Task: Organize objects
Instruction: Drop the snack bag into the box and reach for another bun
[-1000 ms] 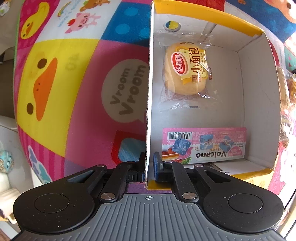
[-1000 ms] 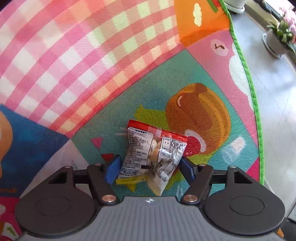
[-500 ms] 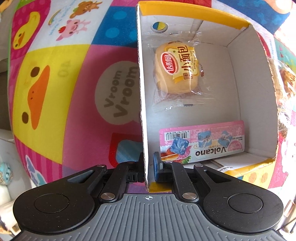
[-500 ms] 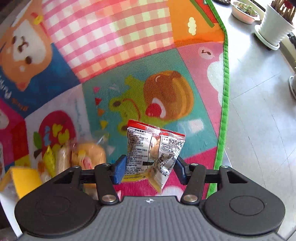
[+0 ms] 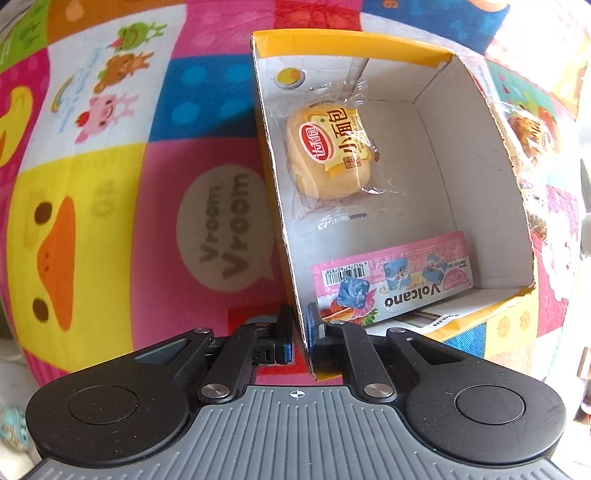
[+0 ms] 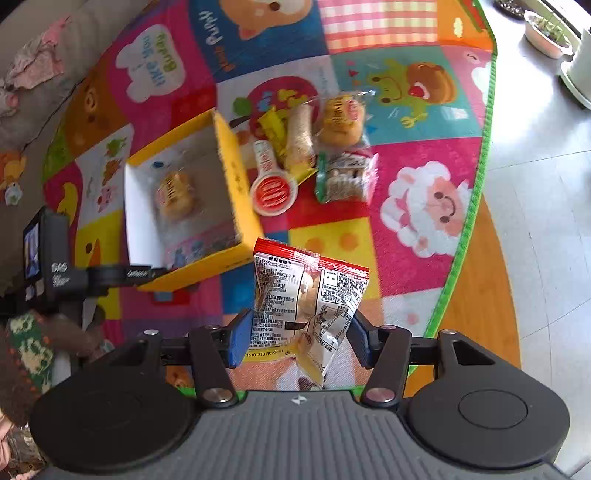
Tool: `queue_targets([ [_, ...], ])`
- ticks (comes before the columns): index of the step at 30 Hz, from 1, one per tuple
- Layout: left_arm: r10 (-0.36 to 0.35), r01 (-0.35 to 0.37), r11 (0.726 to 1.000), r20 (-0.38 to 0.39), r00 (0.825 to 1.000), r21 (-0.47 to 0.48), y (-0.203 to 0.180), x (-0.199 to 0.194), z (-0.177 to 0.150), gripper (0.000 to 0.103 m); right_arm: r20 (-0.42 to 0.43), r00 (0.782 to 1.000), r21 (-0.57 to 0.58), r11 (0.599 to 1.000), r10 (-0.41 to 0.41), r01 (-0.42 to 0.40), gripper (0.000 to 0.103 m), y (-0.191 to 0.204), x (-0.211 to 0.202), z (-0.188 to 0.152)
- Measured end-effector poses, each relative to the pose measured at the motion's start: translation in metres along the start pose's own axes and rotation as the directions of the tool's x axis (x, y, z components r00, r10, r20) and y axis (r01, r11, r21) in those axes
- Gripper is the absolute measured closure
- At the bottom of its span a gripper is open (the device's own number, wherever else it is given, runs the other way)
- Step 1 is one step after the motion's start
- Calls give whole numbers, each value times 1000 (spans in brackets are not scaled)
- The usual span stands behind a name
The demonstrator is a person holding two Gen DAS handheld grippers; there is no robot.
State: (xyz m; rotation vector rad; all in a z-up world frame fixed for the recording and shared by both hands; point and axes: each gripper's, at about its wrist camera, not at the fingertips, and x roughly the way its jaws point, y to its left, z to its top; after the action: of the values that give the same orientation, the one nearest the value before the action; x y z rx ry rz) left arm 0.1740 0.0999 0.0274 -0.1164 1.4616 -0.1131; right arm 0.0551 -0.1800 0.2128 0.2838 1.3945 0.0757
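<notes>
A yellow-rimmed white cardboard box point(image 5: 480, 166) stands on the play mat; my left gripper point(image 5: 301, 317) is shut on its near left wall. A wrapped yellow bun point(image 5: 328, 151) and a pink Volcano pack point(image 5: 395, 273) lie in the box. My right gripper point(image 6: 299, 332) is shut on a red and white snack packet point(image 6: 306, 291), which hangs above the mat just right of the box point(image 6: 236, 177). In the right wrist view the left gripper point(image 6: 147, 274) shows at the box's near corner.
Loose snacks lie right of the box: a wrapped bun point(image 6: 341, 120), a red-lidded cup point(image 6: 273, 192), a green and pink pack point(image 6: 345, 177) and stick packs point(image 6: 295, 140). The mat's green edge point(image 6: 476, 177) meets tiled floor with plant pots point(image 6: 546, 33). A knitted sleeve point(image 6: 29, 343) is at lower left.
My right gripper closed on the snack packet, lifted it off the mat and carried it toward the box. The left gripper kept its grip on the box wall and rolled a little.
</notes>
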Motion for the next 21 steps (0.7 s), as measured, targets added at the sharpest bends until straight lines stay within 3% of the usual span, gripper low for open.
queue_targets([
  [8, -43, 43, 998, 13, 999, 38, 13, 0, -7, 92, 9, 1000, -71, 997, 7, -6, 49, 75, -14, -31],
  [16, -97, 96, 995, 9, 995, 16, 27, -1, 1, 90, 5, 1000, -126, 992, -24, 24, 48, 111, -15, -40],
  [21, -138, 138, 989, 19, 990, -44, 34, 1, 4, 89, -8, 998, -154, 987, -56, 54, 48, 122, -12, -38],
])
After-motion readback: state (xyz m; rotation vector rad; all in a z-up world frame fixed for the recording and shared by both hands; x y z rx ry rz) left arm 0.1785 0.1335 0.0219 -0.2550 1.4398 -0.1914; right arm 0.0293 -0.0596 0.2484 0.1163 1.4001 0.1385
